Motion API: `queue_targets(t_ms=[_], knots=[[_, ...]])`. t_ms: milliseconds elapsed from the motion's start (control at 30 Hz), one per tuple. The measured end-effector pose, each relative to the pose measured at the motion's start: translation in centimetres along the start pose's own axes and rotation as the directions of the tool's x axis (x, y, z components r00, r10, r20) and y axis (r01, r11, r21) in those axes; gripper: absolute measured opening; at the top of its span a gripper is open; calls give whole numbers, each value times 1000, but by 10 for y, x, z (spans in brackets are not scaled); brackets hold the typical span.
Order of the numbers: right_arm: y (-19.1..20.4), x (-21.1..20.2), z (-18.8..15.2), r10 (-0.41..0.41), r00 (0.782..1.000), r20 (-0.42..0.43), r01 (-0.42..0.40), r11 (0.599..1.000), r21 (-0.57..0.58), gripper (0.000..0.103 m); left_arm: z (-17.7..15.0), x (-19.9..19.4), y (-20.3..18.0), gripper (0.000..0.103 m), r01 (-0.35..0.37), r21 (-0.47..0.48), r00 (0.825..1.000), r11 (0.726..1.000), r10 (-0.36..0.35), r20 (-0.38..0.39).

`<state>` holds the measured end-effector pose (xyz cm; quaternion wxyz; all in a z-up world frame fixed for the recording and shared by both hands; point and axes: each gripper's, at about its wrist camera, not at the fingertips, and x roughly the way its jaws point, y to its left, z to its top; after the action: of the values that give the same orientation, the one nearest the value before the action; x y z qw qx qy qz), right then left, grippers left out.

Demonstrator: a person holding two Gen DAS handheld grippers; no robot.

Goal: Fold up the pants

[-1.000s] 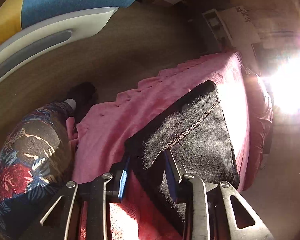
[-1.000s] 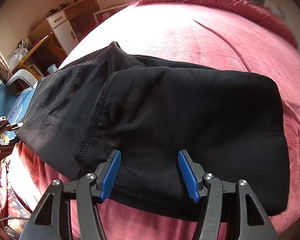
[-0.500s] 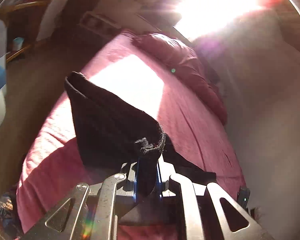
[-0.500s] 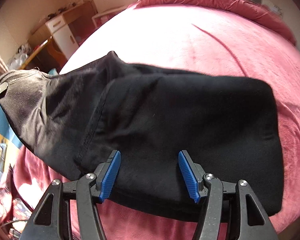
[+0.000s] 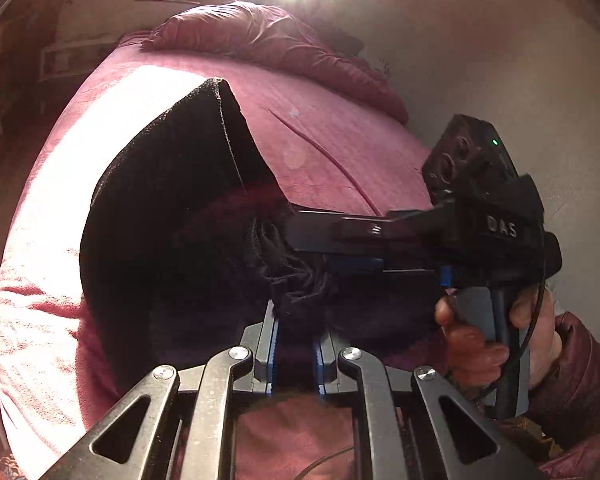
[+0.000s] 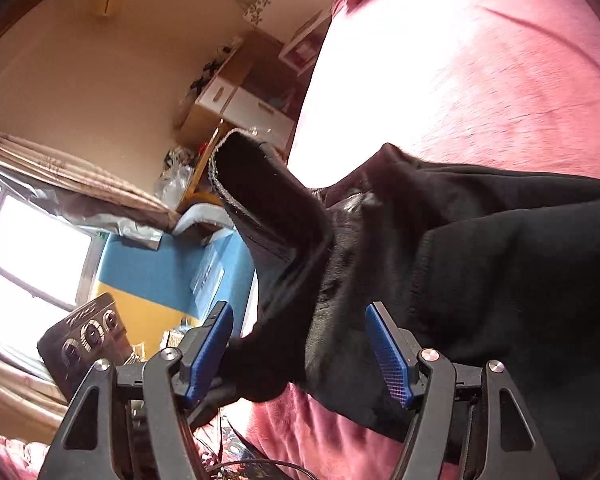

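Black pants (image 5: 160,220) lie partly folded on a pink bed (image 5: 332,140). My left gripper (image 5: 294,340) is shut on a bunched edge of the pants and holds it lifted above the bed. In the right wrist view the pants (image 6: 500,272) spread to the right, with one lifted flap (image 6: 260,192) standing up. My right gripper (image 6: 300,344) is open, its blue pads either side of the raised cloth. The right gripper also shows in the left wrist view (image 5: 356,264), held by a hand at the right.
A pink pillow or duvet roll (image 5: 280,44) lies at the head of the bed. A wall (image 5: 500,60) runs along the bed's right side. Left of the bed stand a white-and-wood cabinet (image 6: 240,100), a blue and yellow object (image 6: 160,272) and a window (image 6: 20,264).
My left gripper closed on the pants edge, lifted it and carried it toward the right gripper. The right gripper turned left, still open, and now straddles the lifted cloth.
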<state>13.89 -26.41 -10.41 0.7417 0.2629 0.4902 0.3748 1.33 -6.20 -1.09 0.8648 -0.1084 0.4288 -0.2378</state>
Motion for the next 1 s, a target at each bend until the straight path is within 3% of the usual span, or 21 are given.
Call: queue_targets(t_ms=[133, 167, 200, 233, 333, 433, 533, 600, 667, 833, 933, 1000], knots=[[4, 36, 10, -64, 995, -80, 62, 998, -31, 68, 2, 2, -5, 13, -26, 47, 1000, 999, 27, -8], [6, 44, 11, -76, 992, -104, 71, 996, -47, 58, 3, 3, -8, 13, -38, 63, 999, 997, 39, -10], [9, 53, 10, -83, 988, -132, 74, 995, -72, 40, 3, 4, -10, 13, -51, 81, 999, 995, 52, -10], [13, 62, 10, -114, 981, -155, 99, 990, -102, 30, 3, 4, -12, 13, -64, 96, 998, 993, 65, -14], [28, 75, 8, -181, 969, -166, 149, 970, -190, 18, 3, 5, -13, 14, -114, 123, 993, 986, 118, -21], [33, 69, 11, -164, 977, -138, 138, 974, -182, 16, 4, -9, -9, 24, -63, 102, 998, 993, 64, -9], [36, 57, 12, -153, 982, -112, 134, 978, -162, 15, 10, -39, 10, 29, 85, 14, 996, 996, -86, 38], [45, 53, 16, -147, 984, -98, 129, 978, -166, 15, 12, -62, 31, 31, 136, -56, 987, 989, -130, 98], [55, 42, 18, -143, 986, -87, 127, 977, -172, 15, 18, -78, 61, 32, 134, -144, 982, 980, -111, 152], [77, 7, 17, -106, 994, -14, 102, 978, -183, 15, 25, -90, 122, 32, 25, -316, 982, 948, 37, 187], [87, -23, 18, -68, 996, 52, 76, 982, -175, 15, 32, -83, 130, 32, -8, -332, 982, 943, 70, 176], [83, -51, 19, -56, 994, 90, 71, 984, -166, 15, 39, -63, 111, 32, -8, -317, 984, 948, 63, 165]])
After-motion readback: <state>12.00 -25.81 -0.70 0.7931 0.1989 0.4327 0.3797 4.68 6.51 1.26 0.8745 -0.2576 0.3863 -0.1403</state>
